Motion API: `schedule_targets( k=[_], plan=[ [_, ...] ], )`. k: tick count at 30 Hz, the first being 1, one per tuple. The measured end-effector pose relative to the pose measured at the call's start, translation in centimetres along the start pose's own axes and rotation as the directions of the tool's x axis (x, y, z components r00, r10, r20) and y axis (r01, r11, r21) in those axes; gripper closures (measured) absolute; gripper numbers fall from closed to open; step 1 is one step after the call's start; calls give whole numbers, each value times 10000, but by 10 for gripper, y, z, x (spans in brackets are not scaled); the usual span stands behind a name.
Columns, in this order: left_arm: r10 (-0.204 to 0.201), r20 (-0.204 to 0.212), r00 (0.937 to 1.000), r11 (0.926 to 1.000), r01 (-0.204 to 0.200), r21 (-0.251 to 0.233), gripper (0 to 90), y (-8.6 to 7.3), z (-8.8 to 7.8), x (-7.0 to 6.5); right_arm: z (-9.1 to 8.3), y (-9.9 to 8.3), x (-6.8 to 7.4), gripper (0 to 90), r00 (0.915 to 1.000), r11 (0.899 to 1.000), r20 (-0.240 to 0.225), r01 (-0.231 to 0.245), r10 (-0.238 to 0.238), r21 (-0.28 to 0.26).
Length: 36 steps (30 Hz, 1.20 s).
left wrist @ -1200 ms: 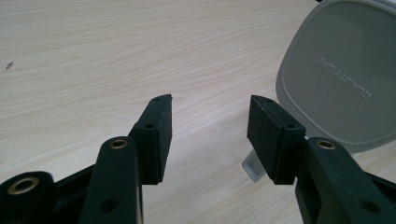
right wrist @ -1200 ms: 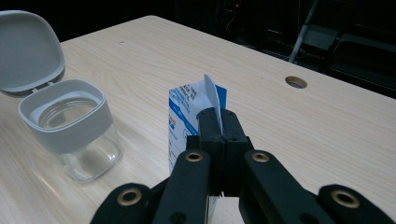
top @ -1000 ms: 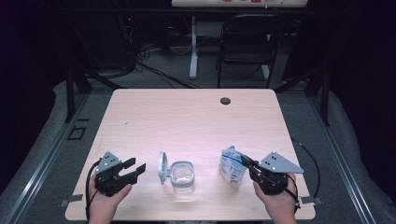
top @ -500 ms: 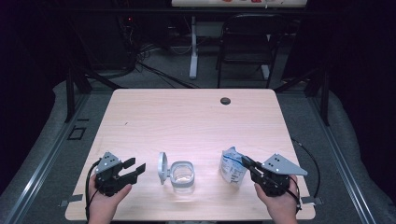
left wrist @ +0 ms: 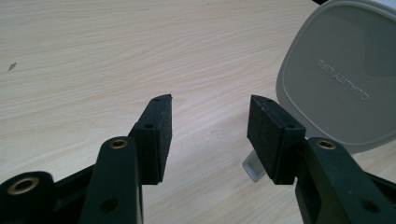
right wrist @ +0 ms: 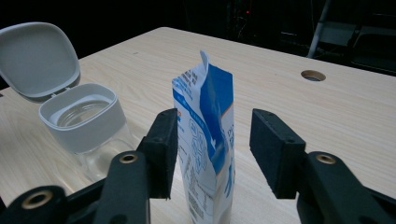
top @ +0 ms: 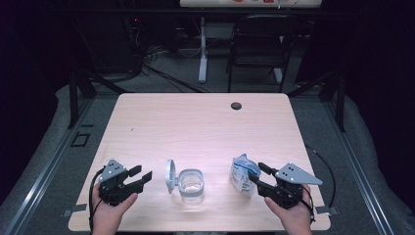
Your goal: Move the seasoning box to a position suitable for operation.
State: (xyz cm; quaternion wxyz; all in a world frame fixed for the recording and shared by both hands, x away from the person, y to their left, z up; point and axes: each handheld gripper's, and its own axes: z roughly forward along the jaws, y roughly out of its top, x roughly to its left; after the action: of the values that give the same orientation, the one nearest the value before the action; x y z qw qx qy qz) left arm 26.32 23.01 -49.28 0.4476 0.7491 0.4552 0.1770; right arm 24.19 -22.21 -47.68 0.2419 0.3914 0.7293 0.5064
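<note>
Left hand-held gripper: mine, jaws spread, nothing between, left of jar; keep parked.
Jar: on desk, hinged lid flipped open.
Pouch: upright, right of jar.
Right hand-held gripper: jaws just opened, pouch between pads, untouched. Back straight off; clipping pouch would likely tip it.

High view overhead facing forward-down, claw views low and close, sharing the lidded jar.
</note>
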Motion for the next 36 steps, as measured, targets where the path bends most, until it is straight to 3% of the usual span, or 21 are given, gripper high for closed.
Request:
schedule_targets(
  k=[10,23,36],
  plan=[
    [-5,-19,10000,10000,5,-1,509,0,0,0,4,-15,-7,438,9985,9985,-112,-534,535,84],
    [3,-27,10000,10000,-3,13,508,0,-1,1,20,-39,-4,416,9978,9963,-159,-640,650,572],
    [-61,-57,10000,10000,61,-31,507,-1,-4,1,32,-52,-5,394,9928,9910,-192,-1164,1179,658]
  ],
)
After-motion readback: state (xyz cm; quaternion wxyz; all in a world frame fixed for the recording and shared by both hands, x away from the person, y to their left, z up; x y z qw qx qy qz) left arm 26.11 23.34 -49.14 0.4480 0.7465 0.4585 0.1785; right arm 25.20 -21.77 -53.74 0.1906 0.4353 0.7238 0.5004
